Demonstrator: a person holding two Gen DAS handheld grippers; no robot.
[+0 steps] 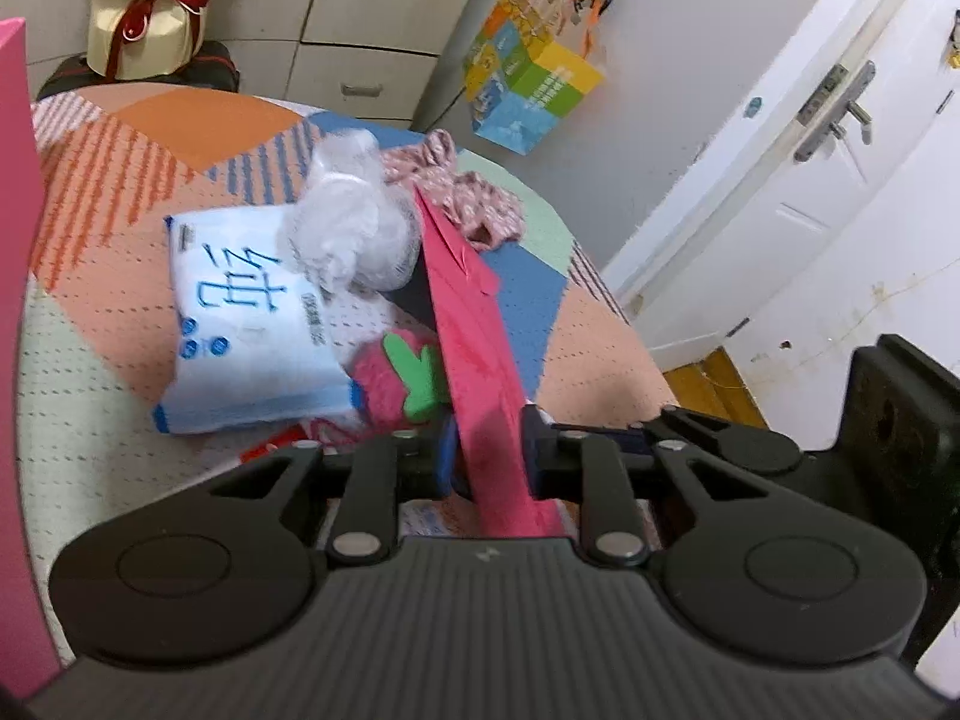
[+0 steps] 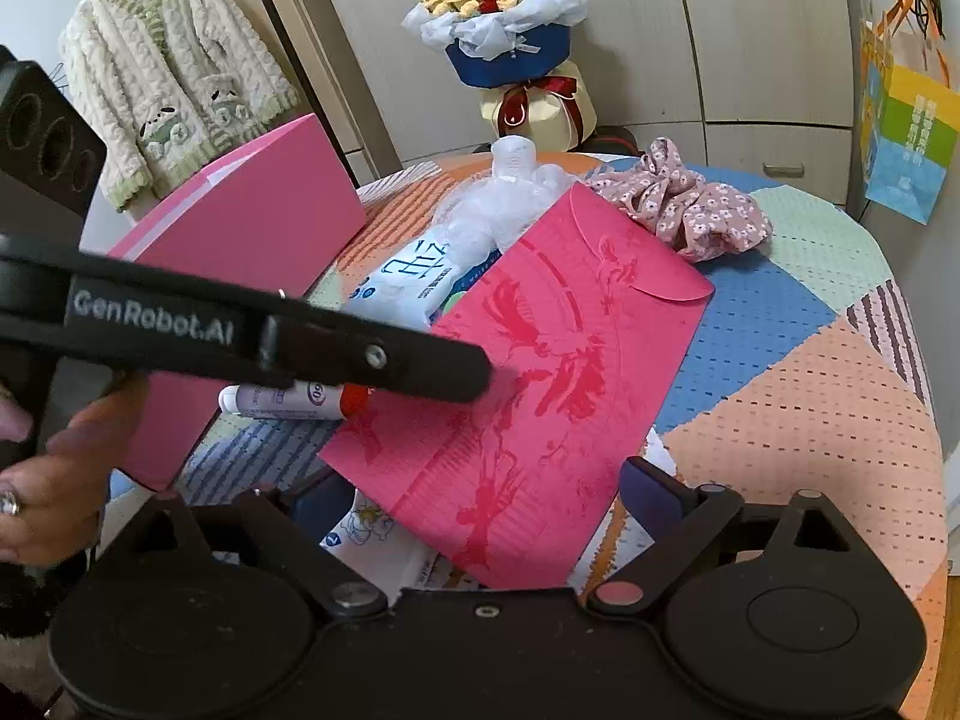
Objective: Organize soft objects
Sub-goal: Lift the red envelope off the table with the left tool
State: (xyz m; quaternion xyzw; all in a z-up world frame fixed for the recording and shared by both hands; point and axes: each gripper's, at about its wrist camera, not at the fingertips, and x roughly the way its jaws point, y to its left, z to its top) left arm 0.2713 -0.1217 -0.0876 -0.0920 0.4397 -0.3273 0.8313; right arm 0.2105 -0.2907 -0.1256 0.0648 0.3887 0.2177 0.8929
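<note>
My left gripper [image 1: 487, 450] is shut on a red envelope [image 1: 474, 330], held edge-on above the table; it also shows in the right wrist view [image 2: 540, 372], flat and tilted, with the left gripper [image 2: 468, 372] clamping its left edge. My right gripper [image 2: 480, 498] is open just below the envelope, jaws on either side of its lower end. Under it lie a white-and-blue tissue pack [image 1: 252, 324], a clear plastic bag [image 1: 354, 222], a pink-and-green plush [image 1: 396, 378] and a floral fabric scrunchie [image 2: 684, 204].
A pink box [image 2: 264, 240] stands at the table's left. A marker pen [image 2: 288, 402] lies beside it. The round table has a patchwork cloth [image 2: 810, 408]. A bouquet [image 2: 504, 30] sits behind, a paper bag [image 1: 528, 84] hangs on the cabinet.
</note>
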